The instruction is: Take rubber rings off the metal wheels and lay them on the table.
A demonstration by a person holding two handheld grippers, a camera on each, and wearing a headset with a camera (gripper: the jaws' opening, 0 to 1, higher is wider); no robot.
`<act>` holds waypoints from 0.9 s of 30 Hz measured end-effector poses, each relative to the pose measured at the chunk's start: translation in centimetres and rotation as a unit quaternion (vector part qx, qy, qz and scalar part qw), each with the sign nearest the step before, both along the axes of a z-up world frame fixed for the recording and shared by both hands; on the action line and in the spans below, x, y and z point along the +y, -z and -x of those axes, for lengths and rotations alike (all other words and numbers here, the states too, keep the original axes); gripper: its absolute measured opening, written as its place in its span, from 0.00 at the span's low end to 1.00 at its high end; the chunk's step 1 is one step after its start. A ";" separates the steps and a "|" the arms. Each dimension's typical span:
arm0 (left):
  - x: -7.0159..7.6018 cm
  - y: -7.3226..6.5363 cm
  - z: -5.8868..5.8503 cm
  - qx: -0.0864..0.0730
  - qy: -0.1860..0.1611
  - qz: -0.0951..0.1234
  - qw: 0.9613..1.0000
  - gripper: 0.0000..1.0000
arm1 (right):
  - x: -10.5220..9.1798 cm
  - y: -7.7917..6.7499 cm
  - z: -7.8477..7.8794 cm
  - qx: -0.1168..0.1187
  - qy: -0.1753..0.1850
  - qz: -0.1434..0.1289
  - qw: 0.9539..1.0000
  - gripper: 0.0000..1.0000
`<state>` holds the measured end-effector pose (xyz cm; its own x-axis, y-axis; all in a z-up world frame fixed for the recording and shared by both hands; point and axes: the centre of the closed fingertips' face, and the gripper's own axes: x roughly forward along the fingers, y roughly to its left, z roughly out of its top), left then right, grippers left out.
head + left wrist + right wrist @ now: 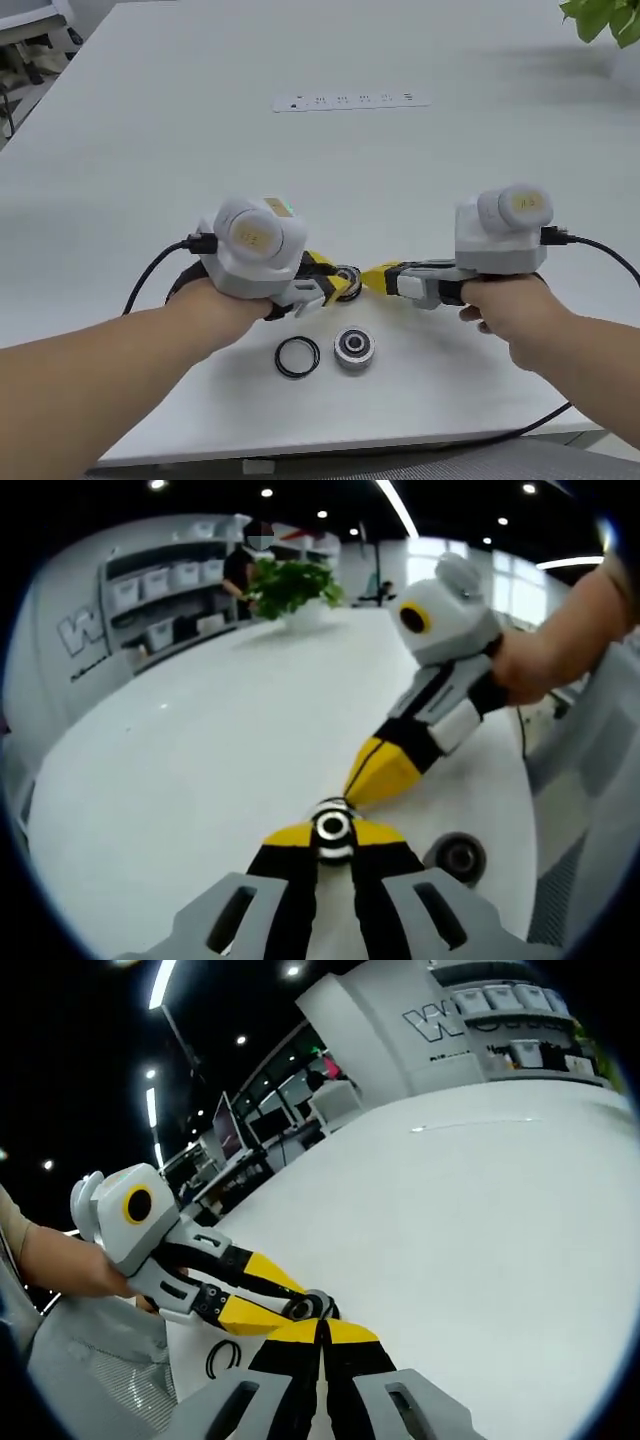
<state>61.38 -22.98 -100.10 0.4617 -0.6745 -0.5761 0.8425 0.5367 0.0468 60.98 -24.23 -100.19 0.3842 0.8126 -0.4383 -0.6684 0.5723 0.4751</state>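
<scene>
Stripping is underway: a wheel (332,825) is clamped in the left gripper (333,834), the closed right gripper (320,1332) set at its rim; its rubber ring must be pulled free.

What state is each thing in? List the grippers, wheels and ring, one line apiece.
left gripper: shut on held wheel.
right gripper: jaws shut, tips at the held wheel.
held wheel: clamped between the left jaws.
second wheel: lying flat on the table, free.
rubber ring: off, lying flat on the table beside the second wheel.
</scene>
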 end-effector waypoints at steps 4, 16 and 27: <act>0.0 0.0 0.0 0.001 -0.001 0.002 1.000 0.12 | 0.1 -0.2 0.2 0.006 0.002 -0.011 1.000 0.00; -0.1 0.0 0.1 -0.001 0.002 0.000 1.000 0.12 | 1.7 -1.3 0.7 -0.004 -0.027 -0.023 0.999 0.00; -0.1 0.0 0.0 0.001 0.002 0.002 1.000 0.12 | 0.9 -1.2 0.3 -0.015 -0.024 -0.021 0.999 0.00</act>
<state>61.36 -23.10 -100.14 0.4572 -0.6781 -0.5754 0.8448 0.5334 0.0427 60.72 -23.29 -98.99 0.3577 0.8477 -0.3917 -0.7090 0.5196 0.4768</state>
